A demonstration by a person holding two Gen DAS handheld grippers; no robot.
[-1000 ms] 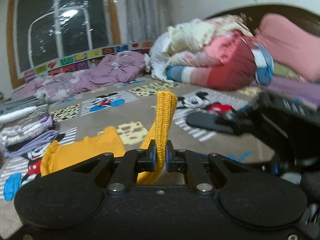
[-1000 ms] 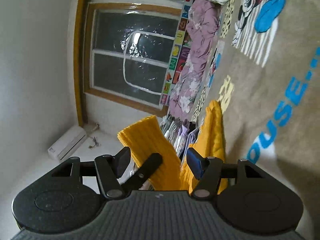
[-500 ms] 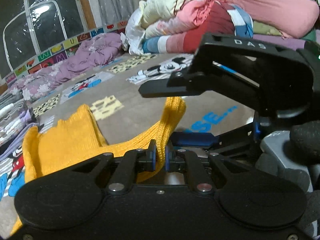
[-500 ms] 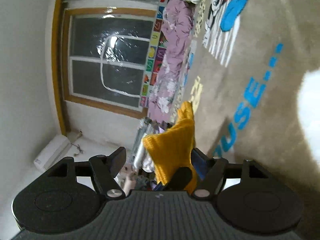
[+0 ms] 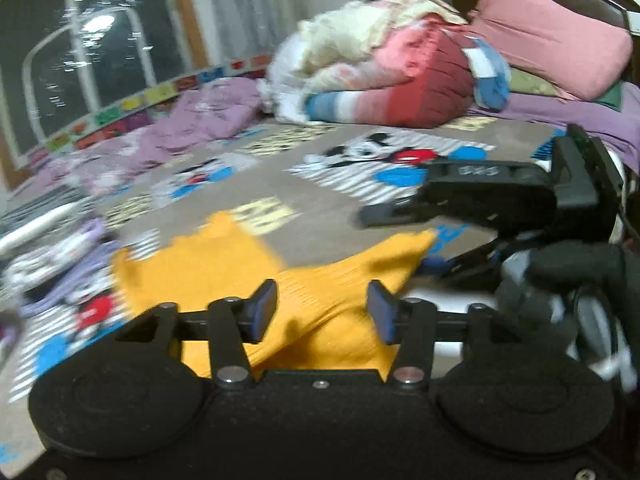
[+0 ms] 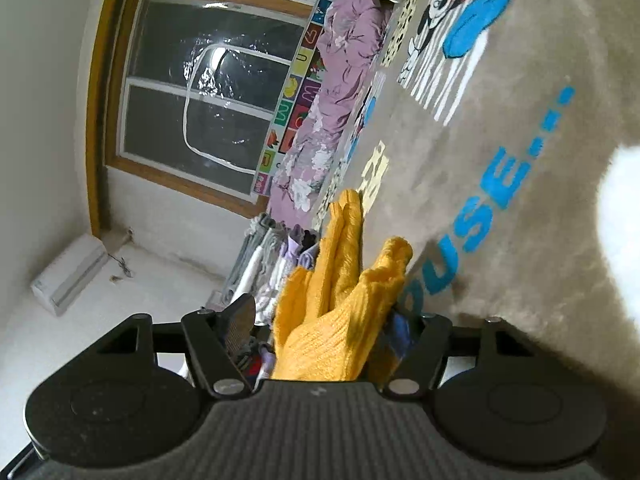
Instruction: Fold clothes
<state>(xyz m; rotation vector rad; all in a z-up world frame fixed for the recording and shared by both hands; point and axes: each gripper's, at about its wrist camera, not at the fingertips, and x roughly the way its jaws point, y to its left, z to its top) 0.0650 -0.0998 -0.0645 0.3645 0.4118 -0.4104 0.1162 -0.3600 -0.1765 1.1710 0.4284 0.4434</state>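
left wrist view smeared by motion blur; folded pile point(image 5: 52, 240) at the left edge is streaks, items can't be separated; yellow knit garment point(image 5: 320, 292) near edge hidden behind the left gripper point(image 5: 322, 310) body; right gripper point(image 5: 500, 204) cut by the frame's right side, its lettering unreadable; right wrist view: garment covers the right-hand finger, contact unclear; white blob point(image 6: 616, 216) at right edge blown out, unidentifiable

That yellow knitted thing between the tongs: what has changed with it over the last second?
The left tongs, clamped on the yellow knit garment a second ago, have opened and let it go; it has dropped from hanging upright to lying on the Mickey Mouse blanket. The right tongs stayed open around its end. The folded clothes stack is unmoved.
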